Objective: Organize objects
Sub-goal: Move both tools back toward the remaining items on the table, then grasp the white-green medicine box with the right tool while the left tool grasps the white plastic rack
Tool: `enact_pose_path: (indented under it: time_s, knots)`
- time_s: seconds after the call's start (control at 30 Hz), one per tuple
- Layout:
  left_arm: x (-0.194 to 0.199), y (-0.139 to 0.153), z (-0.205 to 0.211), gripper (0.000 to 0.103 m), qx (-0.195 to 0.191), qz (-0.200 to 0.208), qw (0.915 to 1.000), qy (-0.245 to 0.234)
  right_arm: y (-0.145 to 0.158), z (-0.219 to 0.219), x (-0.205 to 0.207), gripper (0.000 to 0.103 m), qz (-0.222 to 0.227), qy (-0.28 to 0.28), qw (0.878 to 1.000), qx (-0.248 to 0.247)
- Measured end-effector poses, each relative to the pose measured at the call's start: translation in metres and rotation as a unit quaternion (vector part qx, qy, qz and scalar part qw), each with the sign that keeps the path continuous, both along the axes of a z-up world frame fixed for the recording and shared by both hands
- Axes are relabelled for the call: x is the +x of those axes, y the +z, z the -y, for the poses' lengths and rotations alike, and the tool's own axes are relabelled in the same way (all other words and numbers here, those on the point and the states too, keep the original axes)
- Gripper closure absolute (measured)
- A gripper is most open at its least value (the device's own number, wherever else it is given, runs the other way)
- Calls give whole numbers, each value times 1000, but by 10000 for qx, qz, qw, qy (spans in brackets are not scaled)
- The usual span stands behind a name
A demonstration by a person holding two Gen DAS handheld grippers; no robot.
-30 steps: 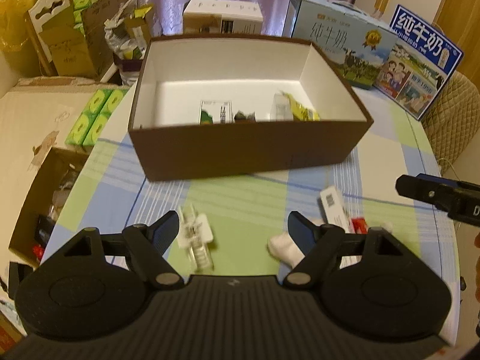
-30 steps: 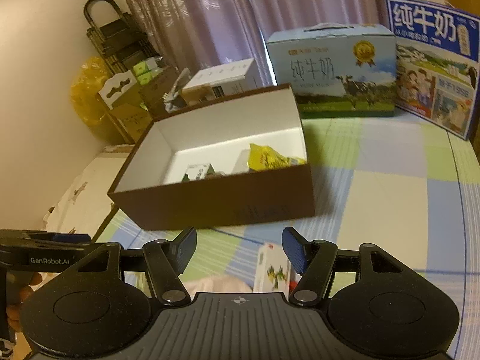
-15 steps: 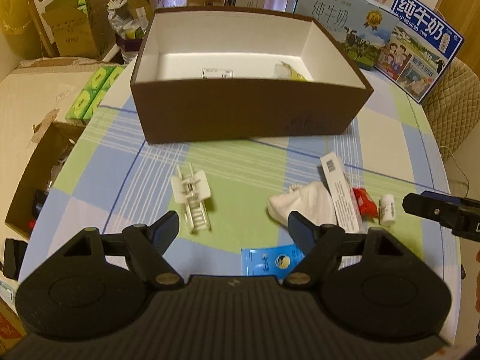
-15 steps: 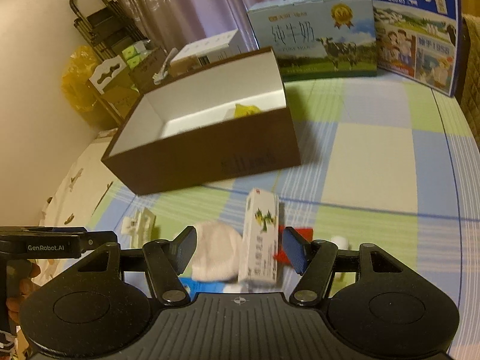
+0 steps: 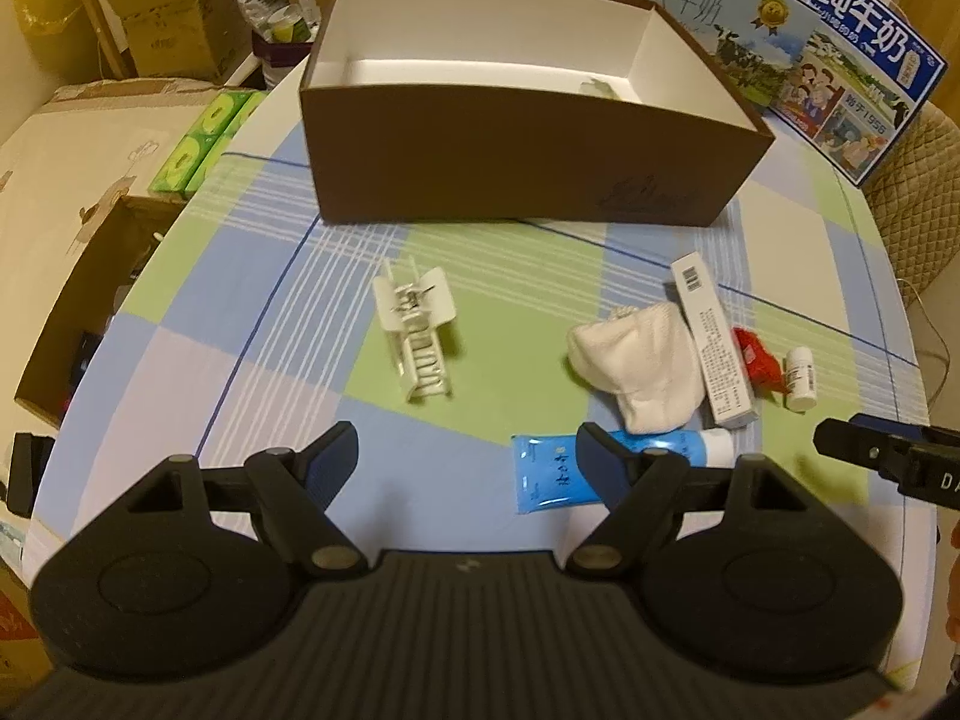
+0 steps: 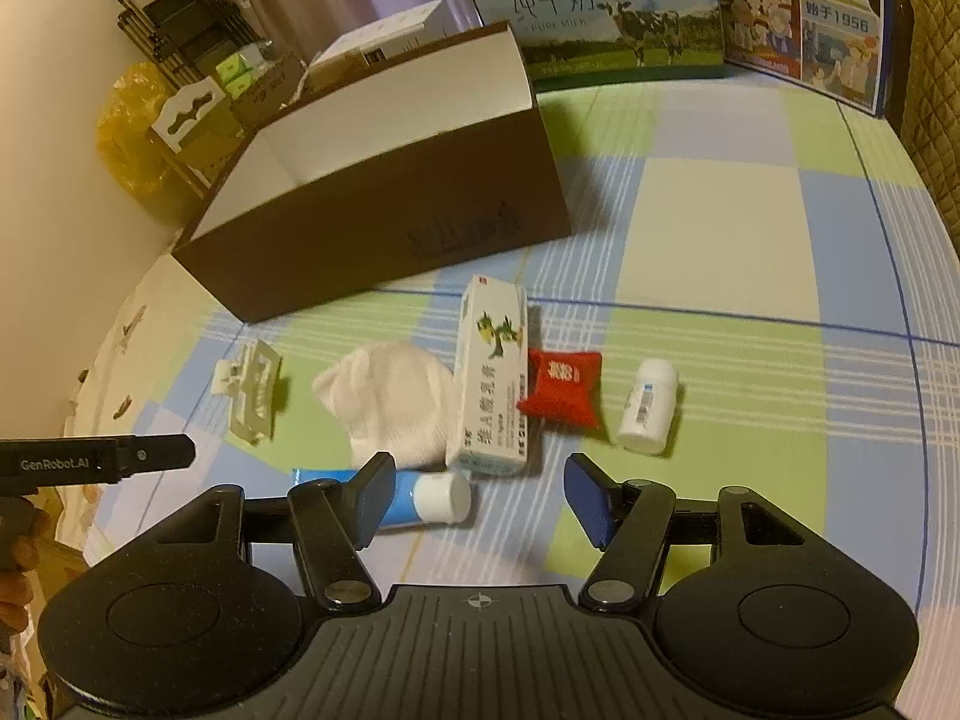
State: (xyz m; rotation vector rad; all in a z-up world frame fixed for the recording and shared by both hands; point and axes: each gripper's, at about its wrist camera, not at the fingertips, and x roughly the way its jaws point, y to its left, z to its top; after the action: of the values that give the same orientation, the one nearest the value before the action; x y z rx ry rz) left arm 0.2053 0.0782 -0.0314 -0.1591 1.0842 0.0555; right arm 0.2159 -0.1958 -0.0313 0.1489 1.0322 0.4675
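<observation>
A brown open box (image 5: 528,174) (image 6: 384,228) with a white inside stands at the back of the table. In front of it lie a white hair clip (image 5: 414,330) (image 6: 252,390), a white sock (image 5: 642,366) (image 6: 396,402), a long white carton (image 5: 714,348) (image 6: 492,384), a red packet (image 5: 759,360) (image 6: 564,390), a small white bottle (image 5: 801,378) (image 6: 648,414) and a blue tube (image 5: 558,471) (image 6: 420,498). My left gripper (image 5: 468,459) hangs open above the cloth, nearer than the clip. My right gripper (image 6: 480,492) is open just short of the carton and tube, holding nothing.
Two milk cartons (image 5: 780,42) (image 6: 600,6) stand behind the box. Off the table's left edge sit green tissue packs (image 5: 204,138) and an open cardboard box (image 5: 78,312). A quilted chair back (image 5: 918,204) is at the right. The checked tablecloth (image 6: 720,240) is bare at the right.
Both grippers drew back from the box and sank toward the table, so the loose items in front of the box came into view. Neither pair of jaws changed its gap.
</observation>
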Motion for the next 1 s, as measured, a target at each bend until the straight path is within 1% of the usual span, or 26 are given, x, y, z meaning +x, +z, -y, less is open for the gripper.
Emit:
enact_pose_path:
  time_s: [0.2, 0.37, 0.57, 0.73, 1.0]
  knots:
    - [-2, -7, -5, 26, 5, -45, 9999, 97, -7, -2, 2, 43, -10, -37, 9999, -144]
    - [4, -11, -8, 26, 52, -32, 9999, 146, -10, -9, 13, 46, 160, 20, 9994, -318]
    - [17, -14, -13, 26, 129, 30, 9997, 182, -17, -18, 35, 50, 273, 96, 9991, -308]
    - [29, -18, -16, 26, 170, 34, 9996, 225, -26, -28, 55, 51, 279, 163, 9991, -290]
    - [48, -32, -20, 26, 179, -74, 9995, 246, -42, -42, 86, 51, 229, 313, 9989, -266]
